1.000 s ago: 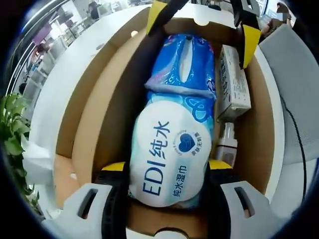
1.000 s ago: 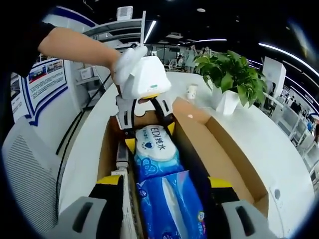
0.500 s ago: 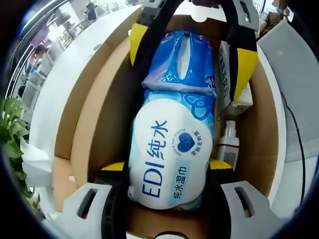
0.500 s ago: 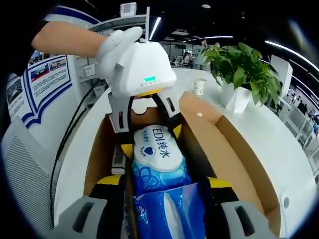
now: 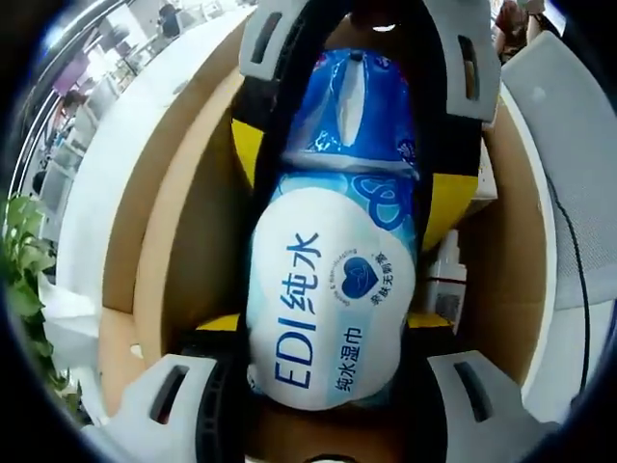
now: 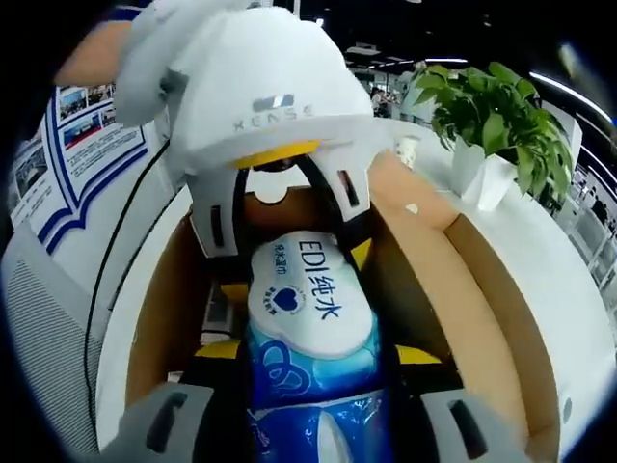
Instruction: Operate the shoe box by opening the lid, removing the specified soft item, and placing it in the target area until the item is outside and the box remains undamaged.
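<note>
The lid of the brown cardboard shoe box (image 5: pixel 169 222) is already being held out of the way: the box is standing open, its inner walls exposed in both views. The soft item, a blue and white plastic pack of wet wipes (image 5: pixel 337 280) printed with "EDI", is lying lengthwise inside the box, so removal and placement in the target area are judged as not yet done. No damage to the cardboard is being shown.

In the left gripper view, the left gripper (image 5: pixel 326 333) is being held with its yellow-padded jaws on either side of the white end of the pack; the jaws are parted only by the pack's width and are judged to be pressing on it. From the far end, the right gripper (image 5: pixel 357 183) is being reached in, its black and yellow fingers set along both flanks of the blue half.

In the right gripper view, the right gripper (image 6: pixel 310 371) is being seen straddling the pack (image 6: pixel 308 299), apparently clamped on it as well. A small white bottle (image 5: pixel 445 280) is lying beside the pack, against the box wall. A green potted plant (image 6: pixel 496 116) is standing on the white table (image 6: pixel 569 289) beyond the box.
</note>
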Motion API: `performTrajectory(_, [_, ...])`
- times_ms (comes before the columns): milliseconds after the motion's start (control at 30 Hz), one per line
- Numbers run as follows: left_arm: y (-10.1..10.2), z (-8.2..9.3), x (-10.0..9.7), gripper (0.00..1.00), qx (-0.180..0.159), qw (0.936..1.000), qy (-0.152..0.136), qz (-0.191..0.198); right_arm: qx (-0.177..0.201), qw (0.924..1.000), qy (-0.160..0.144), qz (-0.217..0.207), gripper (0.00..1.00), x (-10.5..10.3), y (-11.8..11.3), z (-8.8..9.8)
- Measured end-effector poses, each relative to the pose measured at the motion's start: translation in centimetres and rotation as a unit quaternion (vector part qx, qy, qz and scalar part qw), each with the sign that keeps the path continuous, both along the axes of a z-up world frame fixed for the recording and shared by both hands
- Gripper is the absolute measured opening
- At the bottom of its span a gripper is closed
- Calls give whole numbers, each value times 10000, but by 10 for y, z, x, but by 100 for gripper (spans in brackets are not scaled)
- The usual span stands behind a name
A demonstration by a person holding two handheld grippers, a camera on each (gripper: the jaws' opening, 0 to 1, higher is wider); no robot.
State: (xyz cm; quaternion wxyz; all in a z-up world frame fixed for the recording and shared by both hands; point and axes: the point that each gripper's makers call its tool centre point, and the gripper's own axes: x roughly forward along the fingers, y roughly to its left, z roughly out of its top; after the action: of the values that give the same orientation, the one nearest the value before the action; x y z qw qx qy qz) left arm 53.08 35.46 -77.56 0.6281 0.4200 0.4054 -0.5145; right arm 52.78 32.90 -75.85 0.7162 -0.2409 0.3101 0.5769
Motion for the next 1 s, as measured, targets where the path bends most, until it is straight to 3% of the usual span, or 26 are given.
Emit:
performTrajectory(467, [-3, -2, 1, 63, -350, 9993, -148, -39, -329, 9984, -193, 409, 53, -1, 6, -11])
performTrajectory(1000, [-5, 4, 0, 61, -504, 9971, -551, -111, -292, 9972, -548, 412, 42, -2, 5, -8])
